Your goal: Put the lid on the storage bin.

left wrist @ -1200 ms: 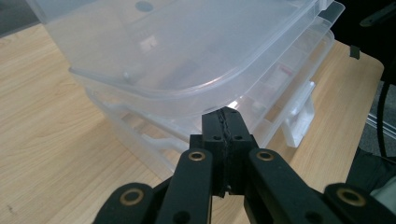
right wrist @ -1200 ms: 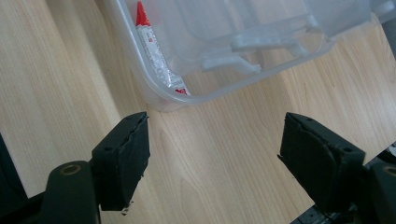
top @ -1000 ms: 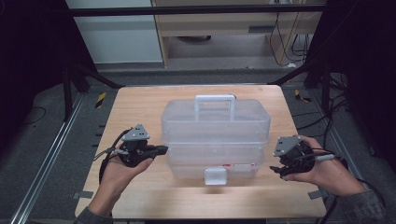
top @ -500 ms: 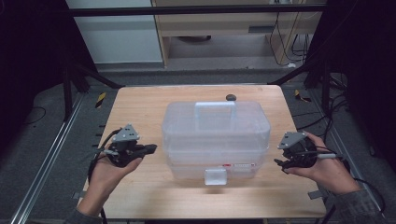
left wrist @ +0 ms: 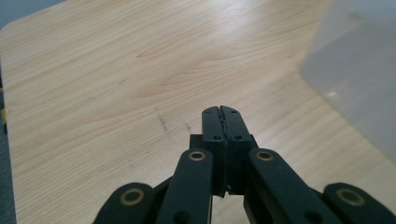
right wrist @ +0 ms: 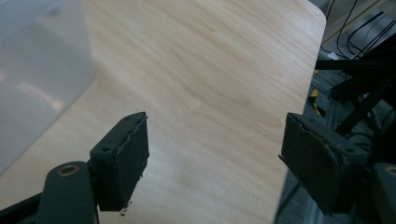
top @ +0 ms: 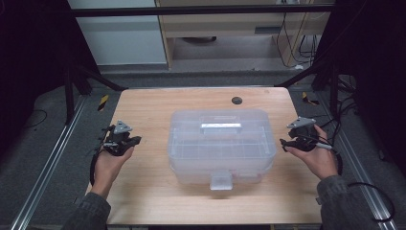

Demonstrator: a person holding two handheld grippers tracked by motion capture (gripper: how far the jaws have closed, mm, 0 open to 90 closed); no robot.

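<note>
Wooden table (top: 143,191), clear plastic box (top: 221,143) at centre, long axis L–R between your hands. L gripper (top: 125,142) jaws together, R gripper (top: 290,142) jaws apart, empty; both beside box ends, about equally near.

Box (top: 221,143) on table (top: 143,196) (centred).

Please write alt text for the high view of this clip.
A clear plastic storage box with a handle on its lid sits mid-table on a light wooden table. A person's hands hold a gripper on each side, apart from the box: the left gripper shut, the right gripper open.
</note>
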